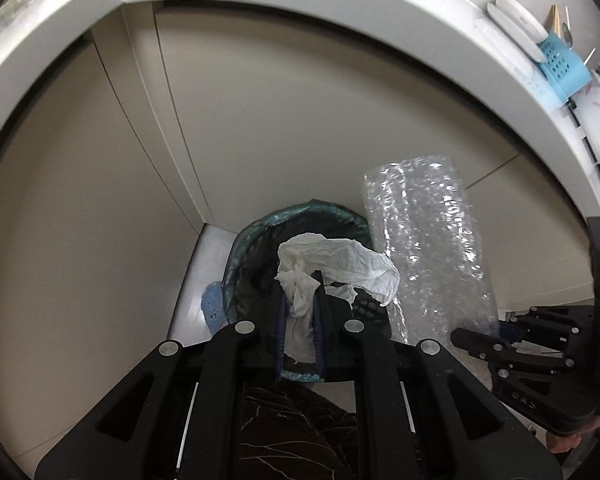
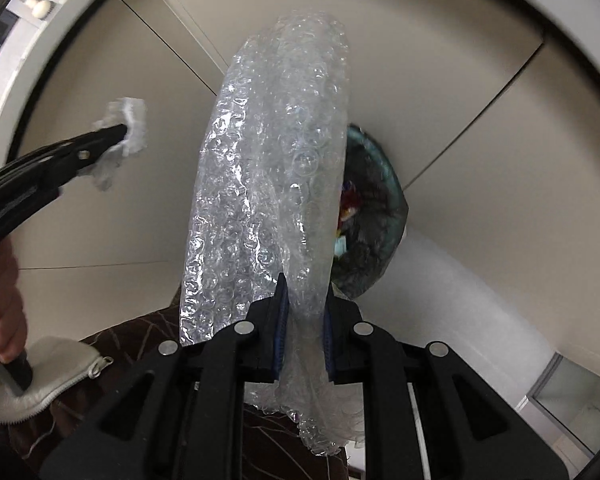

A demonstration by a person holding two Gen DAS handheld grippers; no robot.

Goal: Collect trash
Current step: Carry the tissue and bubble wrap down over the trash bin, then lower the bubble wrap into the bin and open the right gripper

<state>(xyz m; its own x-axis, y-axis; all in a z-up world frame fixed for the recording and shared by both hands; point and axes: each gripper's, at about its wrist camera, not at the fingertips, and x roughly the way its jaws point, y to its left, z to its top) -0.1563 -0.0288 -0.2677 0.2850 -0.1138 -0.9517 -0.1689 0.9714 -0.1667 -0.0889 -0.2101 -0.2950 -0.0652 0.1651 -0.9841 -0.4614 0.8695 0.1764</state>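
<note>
- Above the bin, in the left wrist view, the left gripper (image 1: 300, 312) is clamped nearly closed on one crumpled white tissue (image 1: 331, 264), which hangs over the mouth of the single lined trash bin (image 1: 240, 264) on the floor by the cabinet (image 1: 280, 120). The tissue is not yet released.
- To the right in that view stands one bubble wrap sheet (image 1: 423, 248), with the right gripper (image 1: 459, 338) low at the frame edge.
- In the right wrist view, the right gripper is closed tight on the bubble wrap, which rises between its pads and hides much of the bin, where some colourful litter already lies.
- My judgement: both pieces are gathered; dropping each in remains. Count: two grippers, two trash pieces in hand, one bin.
</note>
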